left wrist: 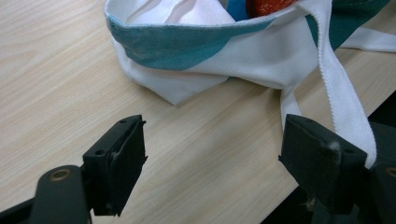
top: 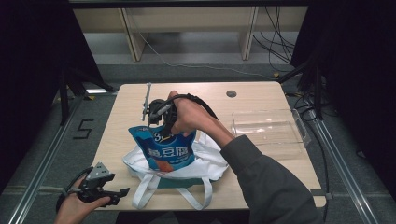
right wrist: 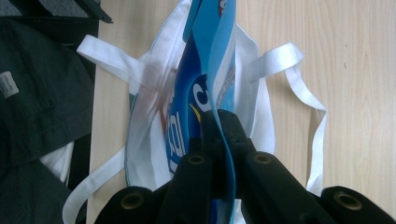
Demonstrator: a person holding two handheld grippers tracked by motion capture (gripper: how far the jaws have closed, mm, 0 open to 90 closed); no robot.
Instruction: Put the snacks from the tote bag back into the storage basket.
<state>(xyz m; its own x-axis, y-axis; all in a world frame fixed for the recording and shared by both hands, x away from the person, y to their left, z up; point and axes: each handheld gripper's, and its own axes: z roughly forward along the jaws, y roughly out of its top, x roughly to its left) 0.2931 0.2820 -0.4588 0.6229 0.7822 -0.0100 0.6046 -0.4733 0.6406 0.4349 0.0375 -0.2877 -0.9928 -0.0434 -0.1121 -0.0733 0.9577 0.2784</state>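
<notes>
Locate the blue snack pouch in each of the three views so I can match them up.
High view: blue snack pouch at table centre, standing in the white tote bag, its top pinched by the right gripper.
Left gripper view: a blue and orange sliver at the top edge, inside the bag's mouth.
Right gripper view: centre, edge-on between shut jaws.
Shared landmark: the tote's white strap.

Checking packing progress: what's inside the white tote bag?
The blue snack pouch stands partly inside the tote bag, top pinched by the right gripper. The pouch and cloth cover whatever else is inside.
</notes>
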